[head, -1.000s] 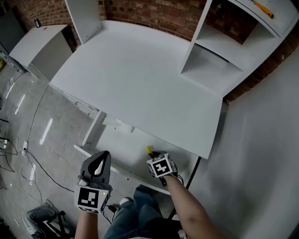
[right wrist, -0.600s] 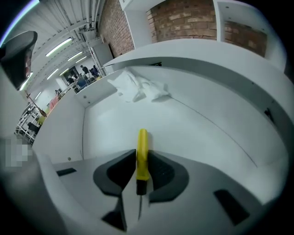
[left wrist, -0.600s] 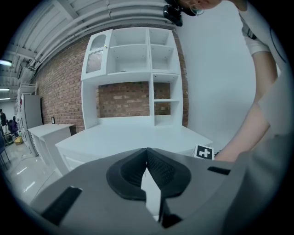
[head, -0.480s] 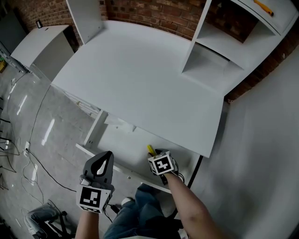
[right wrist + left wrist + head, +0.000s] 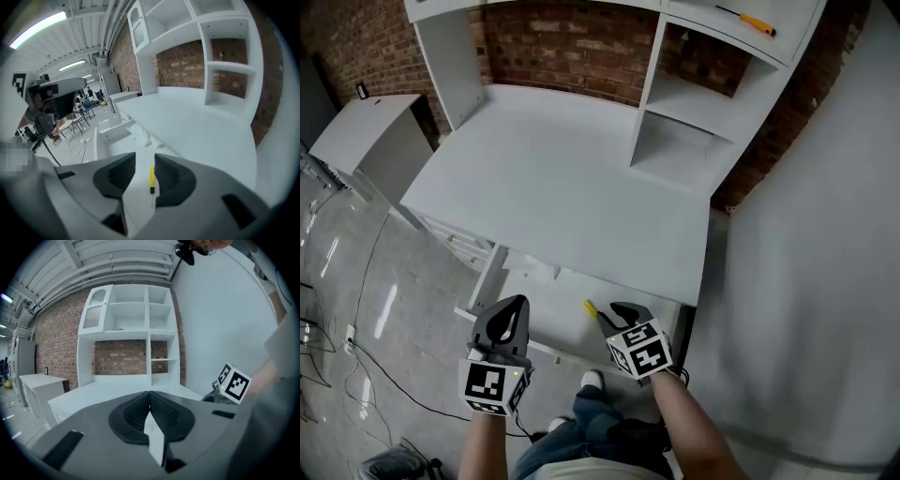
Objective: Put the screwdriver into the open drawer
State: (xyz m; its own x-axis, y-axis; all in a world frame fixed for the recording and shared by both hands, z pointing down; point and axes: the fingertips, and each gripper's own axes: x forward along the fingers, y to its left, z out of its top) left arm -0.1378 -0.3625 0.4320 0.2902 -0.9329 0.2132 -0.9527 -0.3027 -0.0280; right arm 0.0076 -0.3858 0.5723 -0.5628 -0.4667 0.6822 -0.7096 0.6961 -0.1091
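Note:
The yellow-handled screwdriver (image 5: 592, 308) lies loose on the floor of the open white drawer (image 5: 546, 292) under the desk's front edge. My right gripper (image 5: 617, 317) hangs just above and right of it, open and holding nothing. In the right gripper view the screwdriver (image 5: 152, 178) shows below the gap of the right gripper (image 5: 144, 171), clear of both pads. My left gripper (image 5: 508, 317) hovers over the drawer's front left corner, shut and empty. In its own view the left gripper (image 5: 149, 401) has its pads pressed together.
The white desk top (image 5: 562, 178) spreads above the drawer, with a shelf unit (image 5: 675, 141) against the brick wall. A second yellow screwdriver (image 5: 748, 19) lies on an upper shelf. A white cabinet (image 5: 370, 141) stands left, and cables (image 5: 356, 347) trail on the floor.
The right gripper has let go of the screwdriver, opened and lifted up out of the drawer. The left gripper rose a little. The head view has tilted up towards the shelves.

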